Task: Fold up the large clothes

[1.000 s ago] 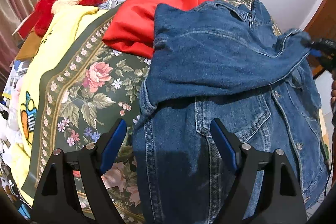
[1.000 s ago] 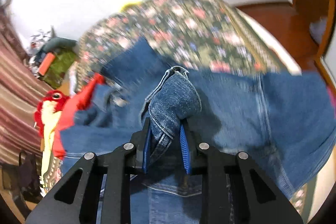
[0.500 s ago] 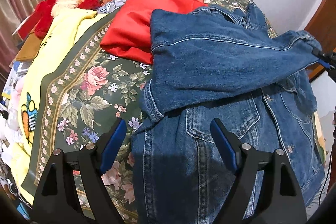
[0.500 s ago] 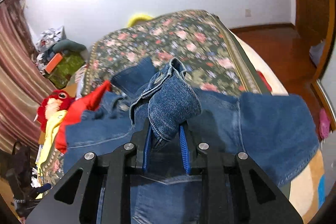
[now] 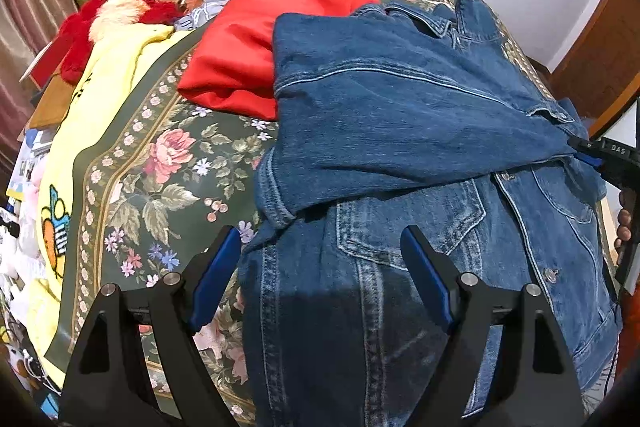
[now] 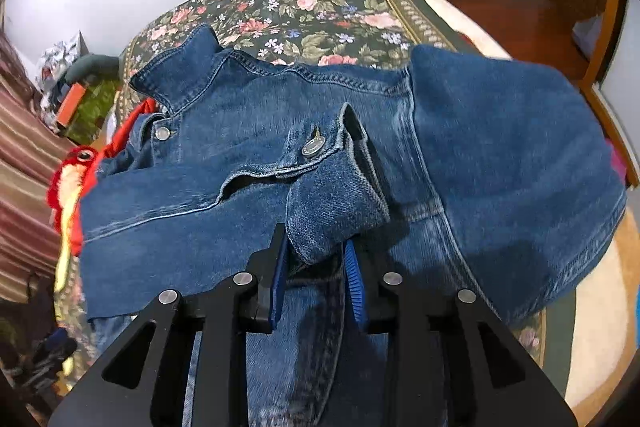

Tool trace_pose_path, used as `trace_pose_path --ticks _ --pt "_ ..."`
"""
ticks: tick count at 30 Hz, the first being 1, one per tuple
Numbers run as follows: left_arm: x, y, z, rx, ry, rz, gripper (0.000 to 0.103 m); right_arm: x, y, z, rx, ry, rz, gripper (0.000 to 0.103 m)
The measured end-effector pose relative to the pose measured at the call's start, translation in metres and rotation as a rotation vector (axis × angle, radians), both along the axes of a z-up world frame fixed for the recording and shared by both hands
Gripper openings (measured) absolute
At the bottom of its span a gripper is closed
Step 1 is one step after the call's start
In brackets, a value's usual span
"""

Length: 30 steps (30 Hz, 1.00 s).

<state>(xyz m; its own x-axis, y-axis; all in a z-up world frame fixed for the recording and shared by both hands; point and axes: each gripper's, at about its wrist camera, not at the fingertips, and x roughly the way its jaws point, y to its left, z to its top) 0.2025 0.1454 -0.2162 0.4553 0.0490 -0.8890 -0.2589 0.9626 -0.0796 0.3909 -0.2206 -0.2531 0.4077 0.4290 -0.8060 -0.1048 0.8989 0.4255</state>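
While our right gripper (image 6: 316, 263), jaws just easing, pinches the cuff (image 6: 336, 211), we lay the sleeve (image 5: 400, 123) flat across the denim jacket (image 5: 400, 307); our left gripper (image 5: 320, 279) hovers agape, empty.

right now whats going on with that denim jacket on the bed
A person with a gripper in each hand is folding a denim jacket on the floral bedspread. The right gripper has the sleeve cuff between its pads and has laid the sleeve across the jacket's front; its jaws have just been opening, so it looks about to let go. The left gripper hangs open above the jacket's lower edge, holding nothing. A red garment lies beside the jacket's shoulder.
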Motion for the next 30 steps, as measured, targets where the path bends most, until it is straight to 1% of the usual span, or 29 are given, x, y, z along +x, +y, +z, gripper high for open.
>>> trace_pose_path --ticks 2,3,5,8,10,13,15,20,22,24,26,30 --pt "0.005 -0.004 0.001 0.004 0.001 -0.013 0.082 -0.005 -0.006 0.002 0.01 0.004 0.003 0.026" --pt "0.008 -0.007 0.002 0.006 -0.001 -0.023 0.082 -0.008 -0.008 0.005 -0.002 0.001 0.0 0.026" --pt "0.016 -0.014 0.006 0.014 -0.009 -0.046 0.082 -0.014 -0.014 0.012 -0.038 -0.024 -0.009 0.026" --pt "0.028 -0.023 0.014 0.018 -0.029 -0.082 0.082 -0.018 -0.024 0.023 -0.056 -0.053 -0.02 0.027" --pt "0.04 -0.032 0.02 0.034 -0.046 -0.108 0.082 -0.019 -0.036 0.031 -0.073 -0.073 -0.043 0.029" --pt "0.056 -0.045 0.03 0.049 -0.072 -0.145 0.082 -0.024 -0.059 0.045 -0.087 -0.118 -0.102 0.037" --pt "0.068 -0.053 0.036 0.038 -0.093 -0.17 0.082 -0.026 -0.074 0.054 -0.086 -0.141 -0.145 0.043" --pt "0.093 -0.075 0.047 0.035 -0.127 -0.221 0.082 -0.027 -0.114 0.063 -0.09 -0.16 -0.244 0.051" --pt "0.101 -0.082 0.049 0.034 -0.134 -0.239 0.082 -0.027 -0.127 0.057 -0.097 -0.146 -0.278 0.053" --pt "0.105 -0.091 0.048 0.025 -0.138 -0.256 0.083 -0.025 -0.139 0.046 -0.099 -0.112 -0.31 0.054" --pt "0.108 -0.097 0.046 0.021 -0.137 -0.271 0.083 -0.021 -0.15 0.027 -0.08 -0.058 -0.338 0.054" --pt "0.109 -0.106 0.035 0.015 -0.112 -0.292 0.083 -0.012 -0.166 -0.017 0.008 0.077 -0.39 0.054"
